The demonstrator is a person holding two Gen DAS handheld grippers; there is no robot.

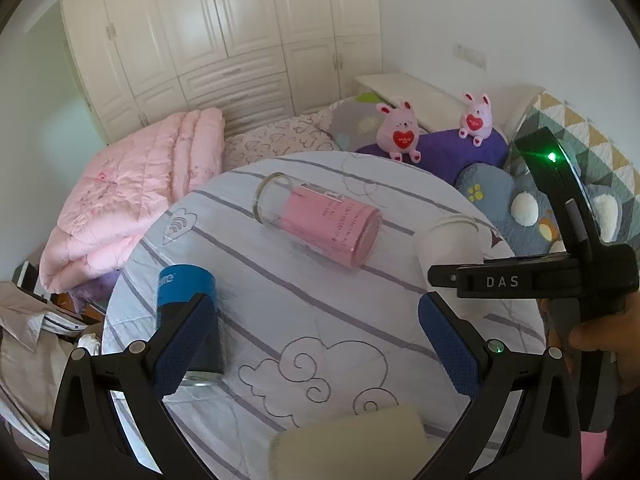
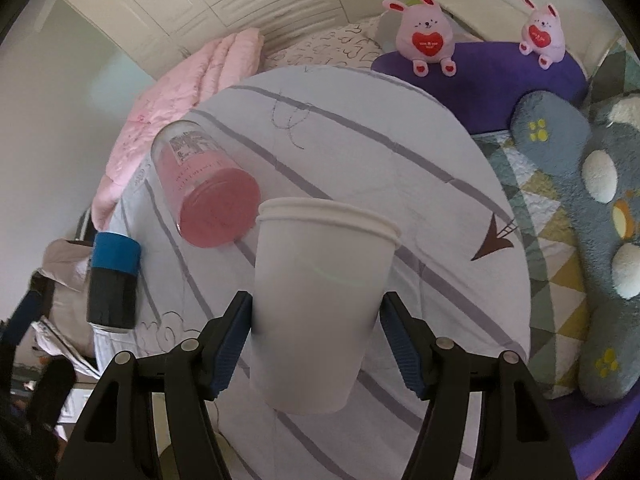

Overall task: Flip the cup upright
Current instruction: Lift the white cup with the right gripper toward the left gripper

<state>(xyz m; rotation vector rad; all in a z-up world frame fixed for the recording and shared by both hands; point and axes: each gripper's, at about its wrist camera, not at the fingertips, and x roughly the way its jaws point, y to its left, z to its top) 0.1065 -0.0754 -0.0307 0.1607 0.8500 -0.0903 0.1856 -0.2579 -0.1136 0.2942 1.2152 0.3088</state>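
Right gripper (image 2: 316, 344): blue-padded fingers stand either side of the white paper cup (image 2: 320, 304); left pad touches the cup wall, right pad sits just beside it with a thin gap, so a firm clamp cannot be confirmed.
Left gripper (image 1: 312, 344): fingers wide apart, holding nothing, above the near part of the table.
White paper cup: rim up, base down, tilted slightly, at the right near side of the round table (image 2: 440, 168) covered in white cloth with grey stripes; whether the base touches the cloth cannot be told.
Clear glass tumbler with pink sleeve (image 1: 320, 222): lying on its side mid-table, left of the cup and close to its rim.
Blue-and-black can (image 1: 188, 304): standing upright at the left edge.
Pale rectangular block (image 1: 348, 440): at the near edge.
Two pink plush rabbits (image 1: 400, 130): on a purple cushion beyond the table.
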